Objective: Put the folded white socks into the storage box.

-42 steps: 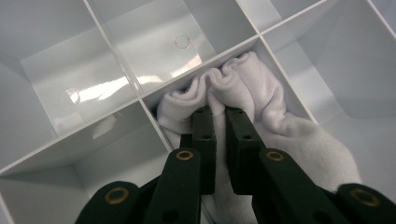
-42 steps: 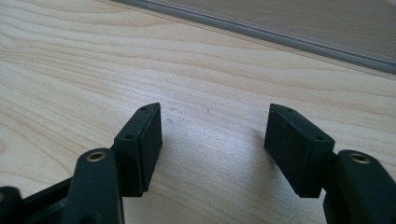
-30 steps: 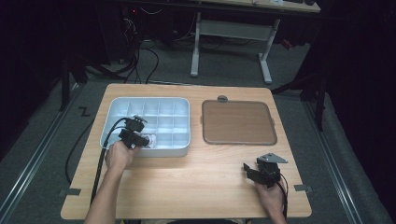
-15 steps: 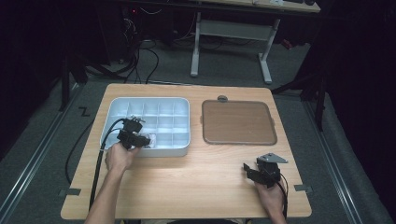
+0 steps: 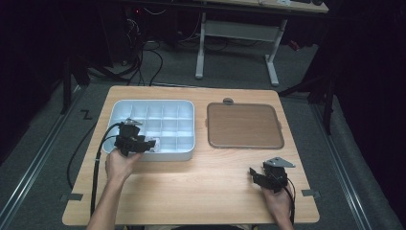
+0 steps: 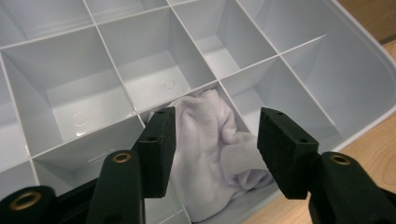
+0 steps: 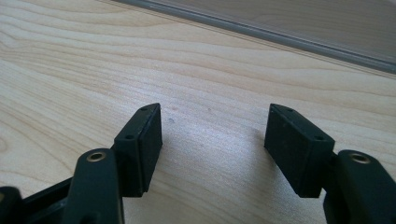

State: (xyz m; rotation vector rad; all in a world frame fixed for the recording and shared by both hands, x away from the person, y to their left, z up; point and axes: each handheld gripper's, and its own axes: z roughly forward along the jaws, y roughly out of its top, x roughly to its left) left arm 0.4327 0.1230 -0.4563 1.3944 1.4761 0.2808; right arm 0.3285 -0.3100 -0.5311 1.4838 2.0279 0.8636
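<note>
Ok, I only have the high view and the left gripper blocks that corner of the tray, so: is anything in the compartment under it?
Observer: Yes. A crumpled white cloth lies in a compartment by the rim of the grey tray.
Operator: Is it being gripped?
Observer: No. The fingers of the left gripper have just been opening. The cloth shows in the gap between them, but neither pad presses on it.
Operator: And the other hand?
Observer: The right gripper is open with nothing between its fingers, and the wooden table lies under them.
</note>
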